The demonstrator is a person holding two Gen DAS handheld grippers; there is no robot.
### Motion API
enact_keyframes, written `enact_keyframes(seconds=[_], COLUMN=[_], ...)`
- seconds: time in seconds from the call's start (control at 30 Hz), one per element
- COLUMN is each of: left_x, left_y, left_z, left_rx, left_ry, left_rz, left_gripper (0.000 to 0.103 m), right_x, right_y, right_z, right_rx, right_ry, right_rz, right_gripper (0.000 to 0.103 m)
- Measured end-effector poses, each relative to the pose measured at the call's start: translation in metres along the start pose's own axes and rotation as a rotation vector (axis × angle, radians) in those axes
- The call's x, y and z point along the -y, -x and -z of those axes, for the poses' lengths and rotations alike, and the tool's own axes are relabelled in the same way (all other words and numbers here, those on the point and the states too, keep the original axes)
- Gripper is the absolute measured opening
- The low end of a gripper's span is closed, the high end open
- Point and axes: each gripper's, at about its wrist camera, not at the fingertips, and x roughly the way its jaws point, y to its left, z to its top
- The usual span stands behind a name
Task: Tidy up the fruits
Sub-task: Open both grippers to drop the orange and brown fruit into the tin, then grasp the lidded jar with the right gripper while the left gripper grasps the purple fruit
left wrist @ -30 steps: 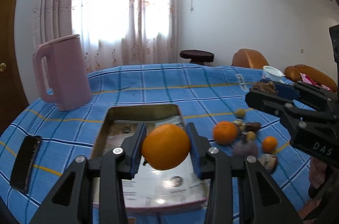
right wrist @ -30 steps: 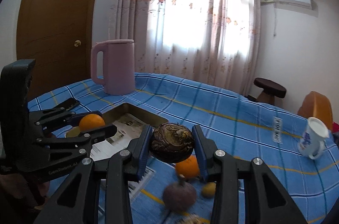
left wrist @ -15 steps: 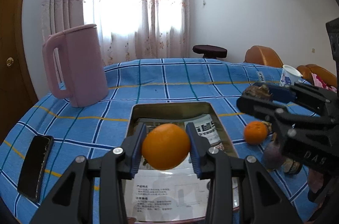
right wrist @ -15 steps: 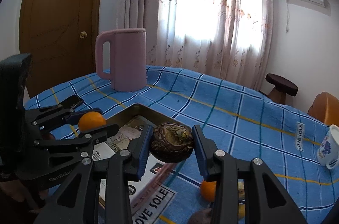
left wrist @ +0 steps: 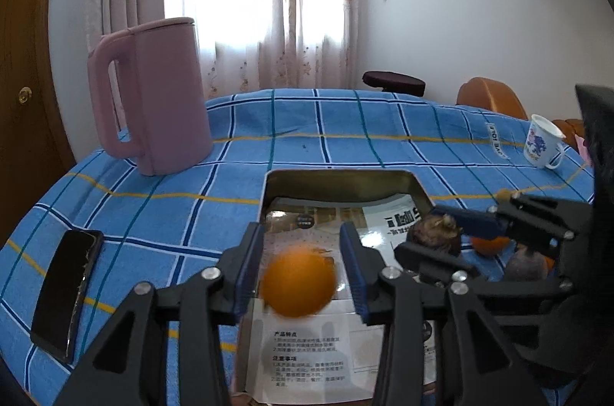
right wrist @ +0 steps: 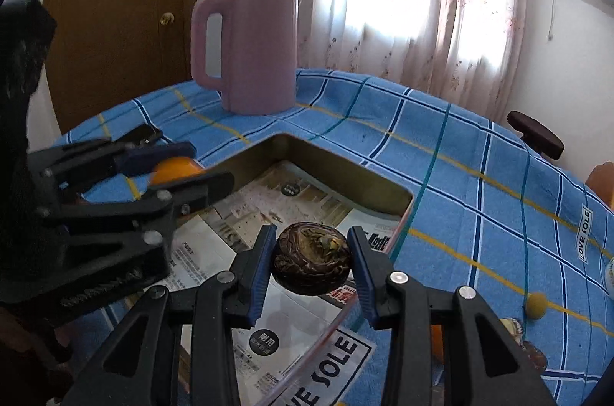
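At the far left of the left wrist view a black phone (left wrist: 63, 294) lies flat on the blue checked cloth of the desk (left wrist: 345, 122), and behind it a pink jug (left wrist: 151, 95) stands upright with its handle to the left. In the middle, the left gripper (left wrist: 301, 271) hangs over a metal tray (left wrist: 337, 177) lined with printed paper. Its fingers (left wrist: 249, 268) are parted wider than the orange (left wrist: 298, 282) between them: a small gap shows on each side, so they have let go of it. The orange is blurred and sits slightly low in the gap, over the paper; whether it touches the tray cannot be told. To the right, the right gripper (right wrist: 311, 262) is over the tray's right side, its fingers (right wrist: 261, 271) pressed against both sides of a dark brown, mottled fruit (right wrist: 311, 258) held clear of the paper. Beyond the tray's right edge, on the cloth, lie another orange (left wrist: 489, 245), a dull purple fruit (left wrist: 525, 266) and a small yellow ball-shaped fruit (right wrist: 536, 305). Farther right a white cup (left wrist: 541, 141) with a blue print stands near the desk's edge.
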Motion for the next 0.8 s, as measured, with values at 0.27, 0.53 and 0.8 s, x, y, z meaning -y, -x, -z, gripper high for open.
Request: enact_keyframes(seconds=[0.27,0.53,0.8], left_x=[0.009,0.064,0.113], left_y=[0.025,0.041,0.033], left_z=[0.0,0.01,0.027], left_rx=[0.06,0.068,0.013], left_ry=[-0.001,-0.054,-0.129], left_rz=[0.005,0.143,0.198], left_gripper=[0.075,0.084,0.084], right_x=[0.017,0.079,0.079], right_y=[0.054,0.132,0.118], right_z=[0.023,0.098,0.113], right_rx=[0.057,0.062,0.016], right_ry=[-0.027,-0.14,-0.135], right_rz=[0.036,0.227,0.138], right_gripper=[0.065,0.069,0.069])
